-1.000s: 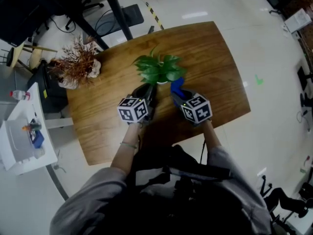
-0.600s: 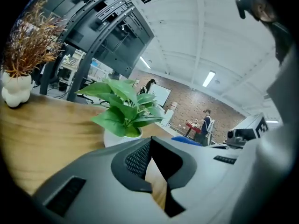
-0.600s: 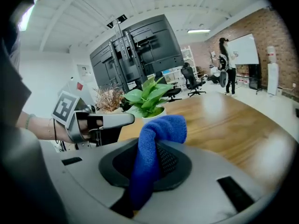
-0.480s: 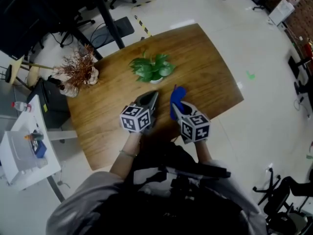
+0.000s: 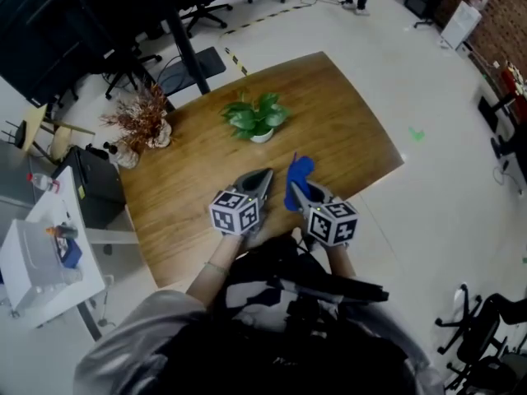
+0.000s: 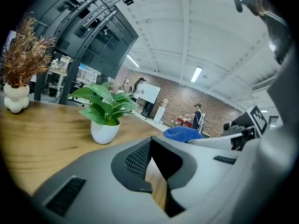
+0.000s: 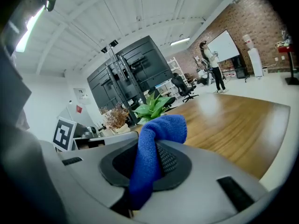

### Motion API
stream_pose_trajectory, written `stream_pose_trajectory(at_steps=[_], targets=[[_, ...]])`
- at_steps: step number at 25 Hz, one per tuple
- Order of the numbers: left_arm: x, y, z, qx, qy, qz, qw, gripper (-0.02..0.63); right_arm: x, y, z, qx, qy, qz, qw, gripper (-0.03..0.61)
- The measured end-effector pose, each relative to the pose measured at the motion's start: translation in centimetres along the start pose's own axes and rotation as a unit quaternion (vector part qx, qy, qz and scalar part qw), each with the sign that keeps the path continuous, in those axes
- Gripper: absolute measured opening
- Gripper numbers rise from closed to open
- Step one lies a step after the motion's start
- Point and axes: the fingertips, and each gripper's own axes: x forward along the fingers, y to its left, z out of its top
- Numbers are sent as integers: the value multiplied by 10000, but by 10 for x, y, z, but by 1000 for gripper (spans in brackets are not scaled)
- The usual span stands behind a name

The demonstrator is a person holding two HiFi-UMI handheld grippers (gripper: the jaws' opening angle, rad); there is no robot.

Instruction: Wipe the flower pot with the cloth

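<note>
Across the middle of the head view lies the wooden table (image 5: 354,138), with the person standing at its near edge. Toward the far side stands a dried arrangement (image 5: 142,120) in a pale vase. To its right is the white flower pot (image 5: 262,137) with its green plant, upright and well apart from both tools. The left gripper (image 5: 265,174) hangs over the near part of the table. Its own view shows the jaw tips drawn together with nothing between them, and the flower pot (image 6: 104,131) ahead and to the left. The right gripper (image 5: 296,189) sits just beside it, clamped on the blue cloth (image 5: 298,171). In its view the cloth (image 7: 156,143) rises from between the closed jaws and folds over at the top.

Nothing touches the pot now, so the step in hand looks like the reach. The next move would call for carrying the cloth forward to the pot's wall. The left jaws would have to part first if they are to steady the pot.
</note>
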Motion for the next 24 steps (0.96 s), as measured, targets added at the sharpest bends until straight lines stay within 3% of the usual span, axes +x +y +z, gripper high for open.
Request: stream_pose_trajectory(at_steps=[8,24], targets=[[-9,-2,-1,172,51,63,9998,5,-5,8,-13,-171,64,21,9998,55],[-8,-3,-11,112,98,174,9997,5,-5,15,-20,-358,143,149,9991,55]])
